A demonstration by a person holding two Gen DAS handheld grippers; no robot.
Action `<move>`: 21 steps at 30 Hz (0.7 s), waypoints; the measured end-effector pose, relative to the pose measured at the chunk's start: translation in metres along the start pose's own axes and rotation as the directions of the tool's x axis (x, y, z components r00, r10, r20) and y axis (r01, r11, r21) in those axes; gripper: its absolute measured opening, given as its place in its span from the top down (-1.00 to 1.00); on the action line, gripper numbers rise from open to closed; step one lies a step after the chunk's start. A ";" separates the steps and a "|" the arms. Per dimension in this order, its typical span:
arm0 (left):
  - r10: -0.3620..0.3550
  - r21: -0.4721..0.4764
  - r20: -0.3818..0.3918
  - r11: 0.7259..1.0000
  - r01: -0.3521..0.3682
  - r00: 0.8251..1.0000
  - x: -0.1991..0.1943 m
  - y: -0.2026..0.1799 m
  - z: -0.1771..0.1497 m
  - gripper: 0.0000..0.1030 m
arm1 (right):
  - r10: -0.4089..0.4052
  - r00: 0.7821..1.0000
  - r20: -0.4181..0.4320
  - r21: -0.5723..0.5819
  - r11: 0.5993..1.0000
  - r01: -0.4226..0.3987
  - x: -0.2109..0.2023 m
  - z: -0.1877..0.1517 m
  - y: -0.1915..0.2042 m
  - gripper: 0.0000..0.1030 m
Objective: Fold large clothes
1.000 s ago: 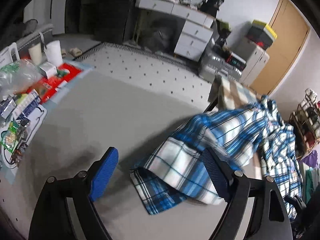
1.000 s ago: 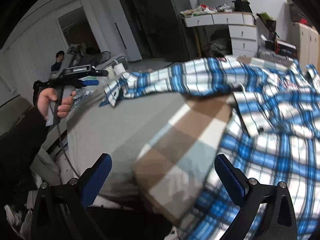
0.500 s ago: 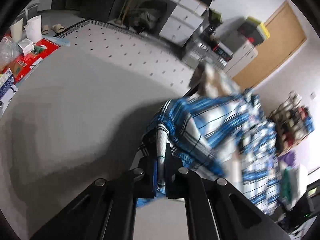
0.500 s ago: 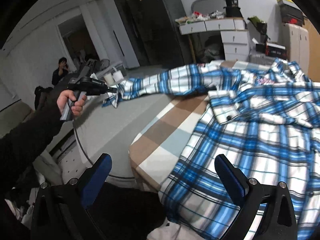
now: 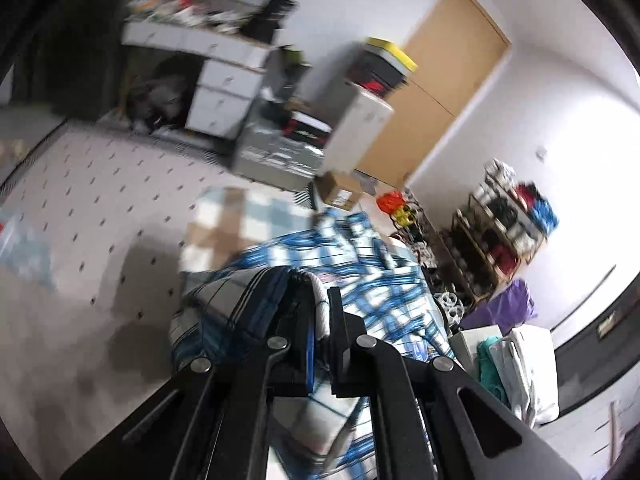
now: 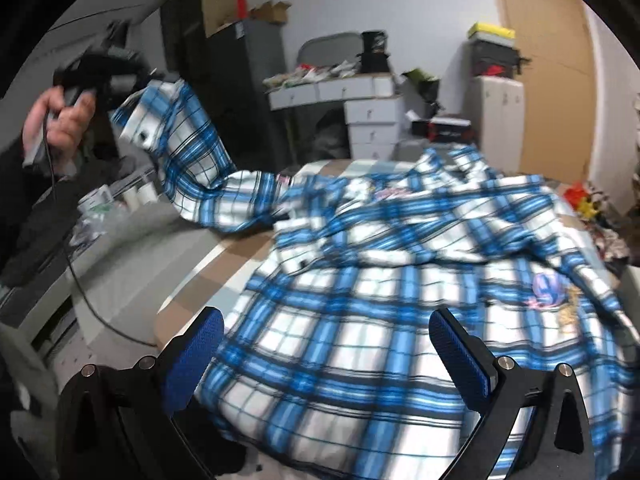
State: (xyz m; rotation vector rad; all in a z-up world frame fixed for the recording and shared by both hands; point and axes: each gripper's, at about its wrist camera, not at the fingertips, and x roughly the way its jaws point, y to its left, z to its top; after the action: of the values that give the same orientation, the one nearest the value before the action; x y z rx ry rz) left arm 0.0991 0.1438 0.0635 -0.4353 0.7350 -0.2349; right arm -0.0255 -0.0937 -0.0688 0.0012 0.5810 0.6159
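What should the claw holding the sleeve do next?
Probably carry the sleeve across onto the shirt body. The left claw is shut on the cuff and holds it up off the bed, while the right claw hangs open over the hem.

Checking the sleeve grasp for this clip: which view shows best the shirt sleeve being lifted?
The right wrist view. It shows the whole sleeve rising from the plaid shirt to the left gripper in the person's hand. The left wrist view shows only blurred fabric pinched between the shut jaws, close up.
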 end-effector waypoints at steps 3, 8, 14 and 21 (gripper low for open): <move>-0.031 0.055 -0.010 0.998 0.031 0.999 0.044 -0.055 0.009 0.99 | 0.034 0.999 0.021 0.192 0.981 -0.038 -0.014 0.000 -0.029 -1.00; -0.102 0.072 -0.067 0.992 0.107 0.993 0.122 -0.120 0.027 0.99 | 0.024 0.994 0.107 0.371 0.927 -0.063 -0.044 0.002 -0.071 -1.00; -0.211 0.007 -0.132 0.977 0.213 0.969 0.181 -0.173 0.042 0.99 | -0.106 0.976 0.189 0.506 0.863 -0.004 -0.081 -0.006 -0.126 -1.00; -0.210 0.110 -0.324 0.960 0.257 0.922 0.260 -0.222 0.006 0.97 | -0.235 0.956 0.176 0.665 0.745 0.061 -0.093 -0.020 -0.190 -1.00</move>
State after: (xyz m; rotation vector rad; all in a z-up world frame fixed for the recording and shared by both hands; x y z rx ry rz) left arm 0.2788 -0.1433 0.0152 -0.3447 0.9666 -0.5915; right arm 0.0063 -0.3043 -0.0700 0.6880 0.5191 0.2179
